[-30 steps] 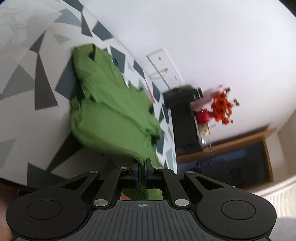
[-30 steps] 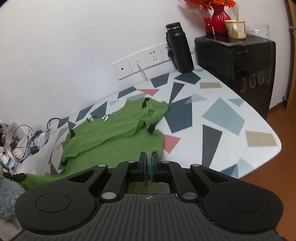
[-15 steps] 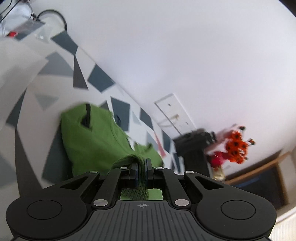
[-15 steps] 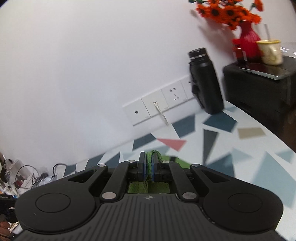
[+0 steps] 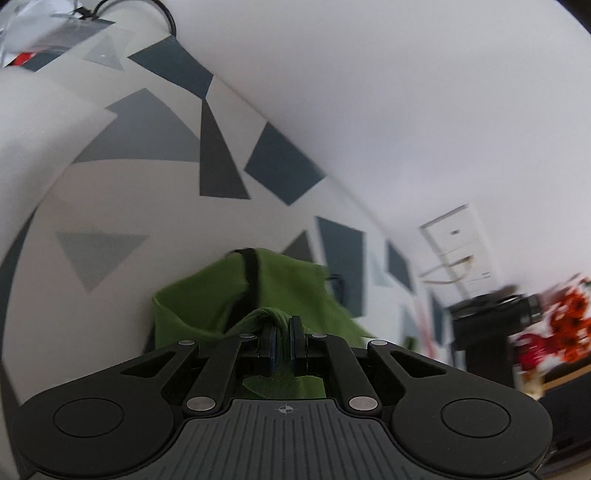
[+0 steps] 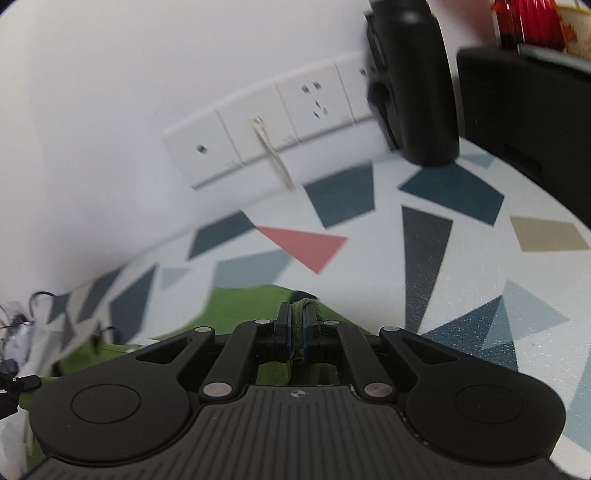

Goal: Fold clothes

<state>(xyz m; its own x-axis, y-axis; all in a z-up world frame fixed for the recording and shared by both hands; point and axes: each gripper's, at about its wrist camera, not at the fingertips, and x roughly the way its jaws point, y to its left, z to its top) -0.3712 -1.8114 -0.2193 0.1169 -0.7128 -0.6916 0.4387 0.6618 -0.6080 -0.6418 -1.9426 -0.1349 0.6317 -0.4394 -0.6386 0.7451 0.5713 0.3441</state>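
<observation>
A green garment (image 5: 288,288) with black trim lies on a white table patterned with grey and blue shapes (image 5: 147,129). My left gripper (image 5: 282,325) is shut on a bunched green edge of it, and the cloth spreads out just ahead of the fingers. In the right wrist view the same green garment (image 6: 240,306) shows below and left of my right gripper (image 6: 298,314), which is shut on another bunched edge. Most of the garment is hidden under both gripper bodies.
A white socket strip (image 6: 277,114) is on the wall behind the table. A black flask (image 6: 413,81) stands at the back right beside a black cabinet (image 6: 528,103) with a red vase (image 6: 528,18). Cables (image 6: 14,321) lie at the far left.
Both grippers have carried their green edges across the table toward the wall and lower. The garment that lay spread in front now sits mostly beneath them, and the sockets and flask loom much closer.
</observation>
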